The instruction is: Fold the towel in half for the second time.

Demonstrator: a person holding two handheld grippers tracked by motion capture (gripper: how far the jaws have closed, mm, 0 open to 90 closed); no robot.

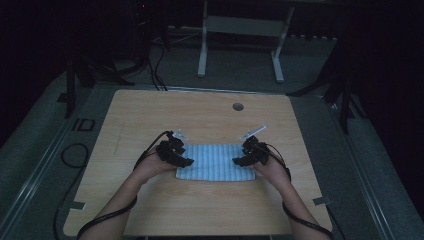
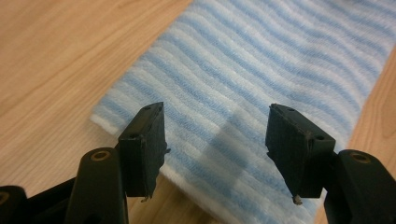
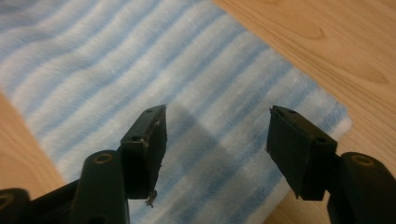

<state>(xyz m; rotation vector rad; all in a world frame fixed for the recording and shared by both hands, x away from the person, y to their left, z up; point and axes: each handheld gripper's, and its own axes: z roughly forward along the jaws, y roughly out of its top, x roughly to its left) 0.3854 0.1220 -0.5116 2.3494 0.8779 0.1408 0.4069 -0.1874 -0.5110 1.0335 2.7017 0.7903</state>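
Note:
A folded blue-and-white striped cloth (image 1: 215, 161) lies flat on the wooden table (image 1: 200, 115), a little nearer the person's side. My left gripper (image 1: 186, 161) hovers over the cloth's left end, jaws apart, nothing between them. The left gripper view has the striped cloth (image 2: 261, 79) under the open gripper (image 2: 217, 140), its corner near the left jaw. My right gripper (image 1: 237, 161) is over the cloth's right end, also open. In the right gripper view the cloth (image 3: 140, 70) lies below the open gripper (image 3: 217, 140), with nothing pinched.
A round cable hole (image 1: 238, 106) sits at the table's far right. Beyond the table stands a white desk frame (image 1: 240, 35) on a dark floor. Black cables (image 1: 75, 155) trail off the table's left side.

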